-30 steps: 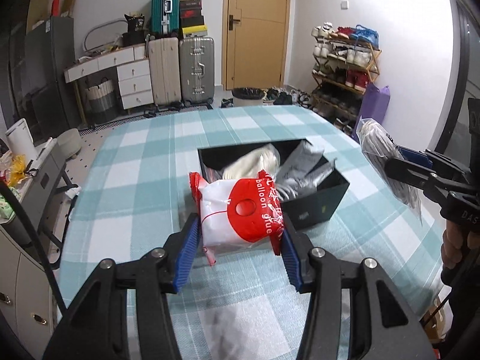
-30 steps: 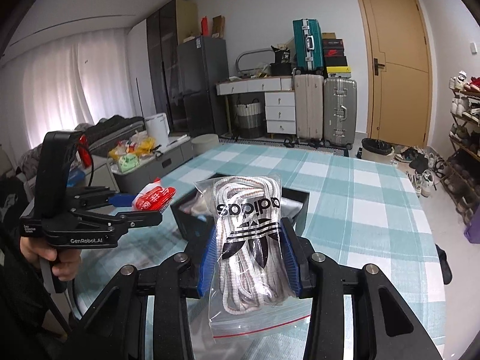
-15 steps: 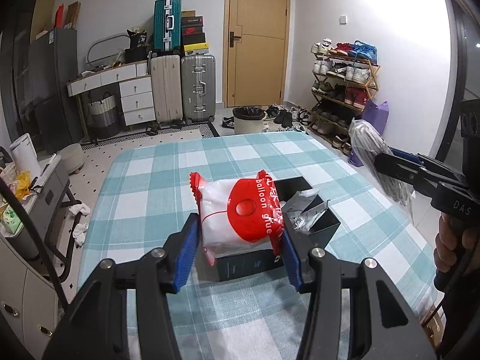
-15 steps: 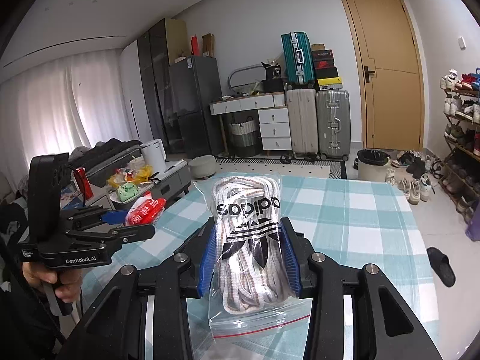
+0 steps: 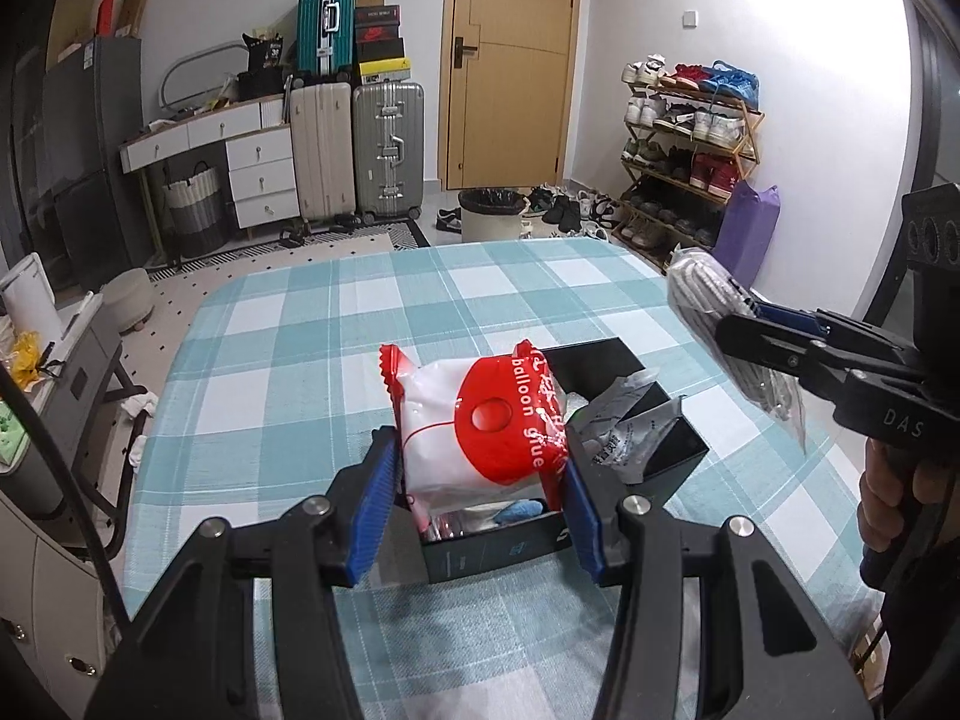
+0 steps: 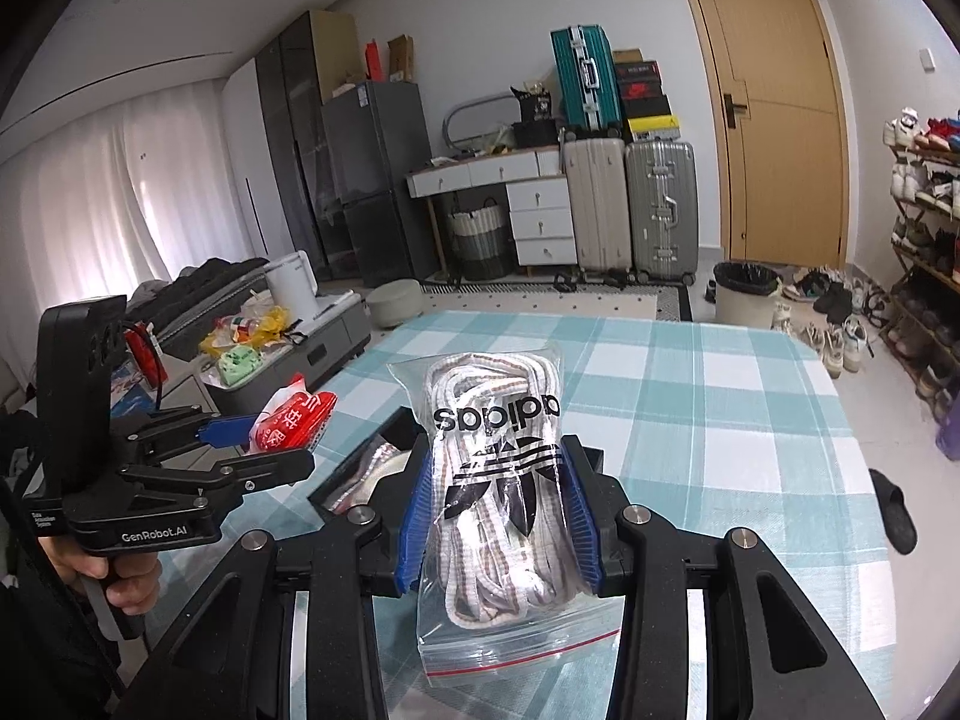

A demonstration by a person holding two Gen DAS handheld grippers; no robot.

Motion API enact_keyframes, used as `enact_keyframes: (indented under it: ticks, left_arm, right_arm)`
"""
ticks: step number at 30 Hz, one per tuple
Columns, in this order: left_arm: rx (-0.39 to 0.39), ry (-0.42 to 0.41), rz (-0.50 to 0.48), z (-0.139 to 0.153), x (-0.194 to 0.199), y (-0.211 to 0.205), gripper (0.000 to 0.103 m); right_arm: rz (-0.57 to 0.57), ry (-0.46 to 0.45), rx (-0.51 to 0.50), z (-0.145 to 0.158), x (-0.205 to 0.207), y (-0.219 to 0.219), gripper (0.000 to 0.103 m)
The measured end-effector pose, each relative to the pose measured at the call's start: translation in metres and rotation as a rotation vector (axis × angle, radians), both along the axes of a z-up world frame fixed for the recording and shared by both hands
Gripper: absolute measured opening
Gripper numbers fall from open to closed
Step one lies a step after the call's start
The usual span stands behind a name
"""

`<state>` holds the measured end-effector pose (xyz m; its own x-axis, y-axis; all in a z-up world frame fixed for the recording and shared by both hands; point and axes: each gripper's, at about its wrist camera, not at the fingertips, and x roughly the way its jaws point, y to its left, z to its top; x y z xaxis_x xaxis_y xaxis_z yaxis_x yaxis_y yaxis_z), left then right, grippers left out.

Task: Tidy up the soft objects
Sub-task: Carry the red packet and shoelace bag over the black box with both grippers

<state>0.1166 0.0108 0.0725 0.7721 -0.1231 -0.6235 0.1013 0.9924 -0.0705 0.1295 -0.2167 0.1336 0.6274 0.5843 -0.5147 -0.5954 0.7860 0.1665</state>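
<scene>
My left gripper (image 5: 477,474) is shut on a red and white balloon glue packet (image 5: 480,420) and holds it above the near end of a black box (image 5: 672,450) on the checked table. The box holds a grey pouch (image 5: 630,426) and other soft packs. My right gripper (image 6: 498,516) is shut on a clear zip bag of shoelaces (image 6: 498,480) with an adidas logo, held above the table. The right gripper (image 5: 744,324) and the shoelace bag (image 5: 714,300) also show in the left wrist view, right of the box. The left gripper (image 6: 270,438) with the packet (image 6: 294,420) shows at left in the right wrist view.
The table with a teal checked cloth (image 5: 360,324) extends ahead. Beyond it stand suitcases (image 5: 384,150), a white drawer unit (image 5: 258,162), a bin (image 5: 489,213), a shoe rack (image 5: 690,144) and a wooden door (image 5: 507,60). A low cabinet (image 6: 288,336) sits left of the table.
Both grippers have risen and tilted up, so the box has slid lower and closer in both views. The left gripper with the packet now sits over the box's near end. Both grips are unchanged.
</scene>
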Motion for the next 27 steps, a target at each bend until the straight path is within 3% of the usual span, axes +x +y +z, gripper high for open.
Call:
enact_keyframes:
  ticks: [13, 27]
  left_arm:
    - [0.002, 0.056, 0.008, -0.031, 0.037, -0.003, 0.050]
    - [-0.016, 0.082, -0.022, -0.044, 0.049, -0.008, 0.050]
  right_arm:
    - [0.035, 0.041, -0.105, -0.039, 0.052, 0.037, 0.040]
    - [0.096, 0.129, -0.203, -0.064, 0.067, 0.059, 0.040]
